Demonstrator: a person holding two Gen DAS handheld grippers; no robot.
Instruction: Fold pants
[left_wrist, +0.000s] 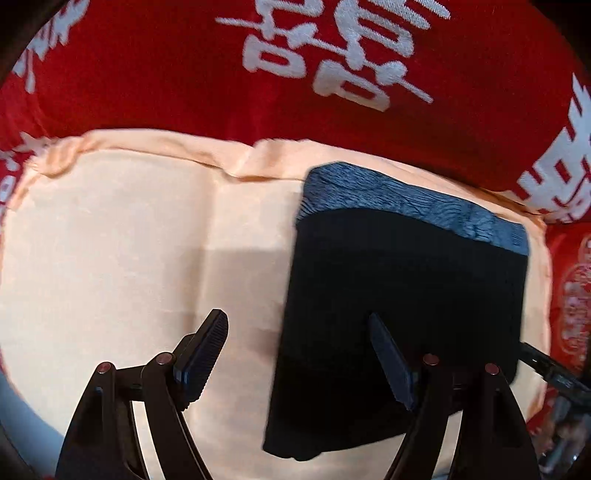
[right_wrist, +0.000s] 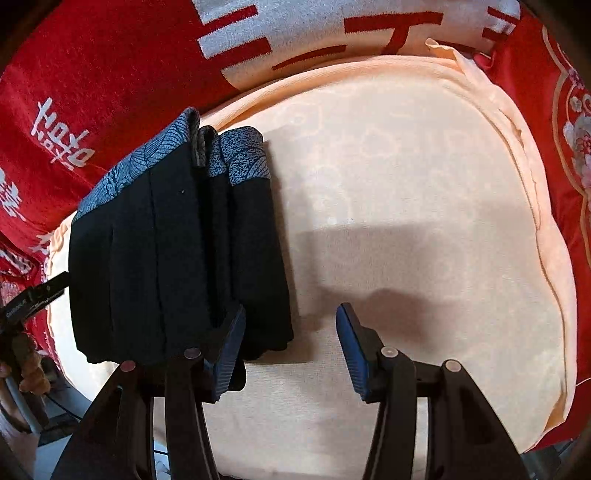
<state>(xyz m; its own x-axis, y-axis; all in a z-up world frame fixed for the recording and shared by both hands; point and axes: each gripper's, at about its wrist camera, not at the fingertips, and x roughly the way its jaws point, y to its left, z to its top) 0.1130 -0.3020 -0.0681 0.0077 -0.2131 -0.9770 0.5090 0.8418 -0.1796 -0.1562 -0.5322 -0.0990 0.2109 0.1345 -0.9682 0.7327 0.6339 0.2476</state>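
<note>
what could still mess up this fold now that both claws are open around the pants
The folded pants lie at the edge of the peach cloth, so a nudge could push them off. The right claw has one finger over the bundle and may snag a layer. The left claw could likewise drag the top fold open.

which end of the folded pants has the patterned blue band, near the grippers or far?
The far end: the patterned band tops the pants; the near end is plain black.

Both wrist cams are looking down close over the peach cloth (left_wrist: 110, 240). Left one's seeing the pants (left_wrist: 402, 295) on its right, right one's seeing them (right_wrist: 173, 251) on its left, so they're sharing those.
</note>
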